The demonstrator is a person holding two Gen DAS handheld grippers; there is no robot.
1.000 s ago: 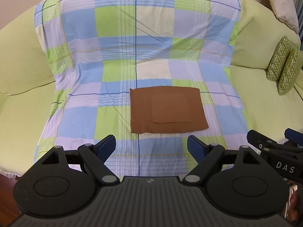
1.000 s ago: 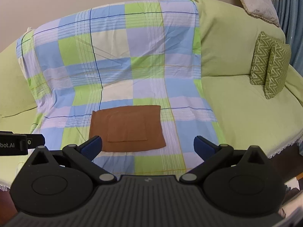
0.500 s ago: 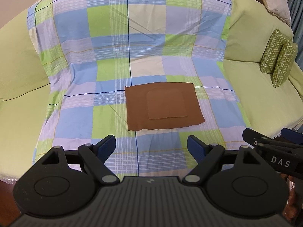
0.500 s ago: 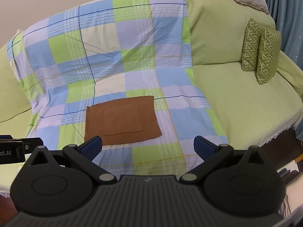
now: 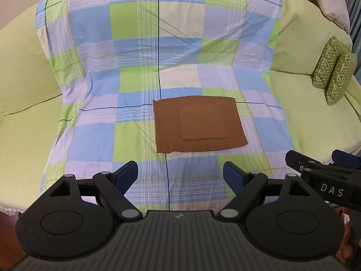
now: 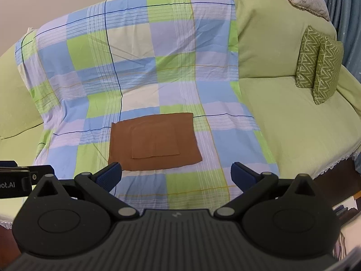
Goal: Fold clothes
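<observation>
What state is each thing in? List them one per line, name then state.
brown garment: folded into a flat rectangle, lying on the sheet, untouched.
checked sheet: spread over the sofa's seat and back, lightly creased.
left gripper: open, empty, short of the garment.
right gripper: open, empty, short of the garment.
green patterned cushions: two, upright, leaning together at the sofa's end.
pale cushion: resting on top of the sofa back.

Lighting: soft, even, indoor; source not visible. Shadows: faint, only in folds of the checked sheet (image 5: 180, 67). Glare: none. Focus: centre sharp; lower right corner of the right wrist view blurred. Distortion: strong fisheye bowing, the green sofa (image 6: 293, 122) curving toward dark vignetted corners.
</observation>
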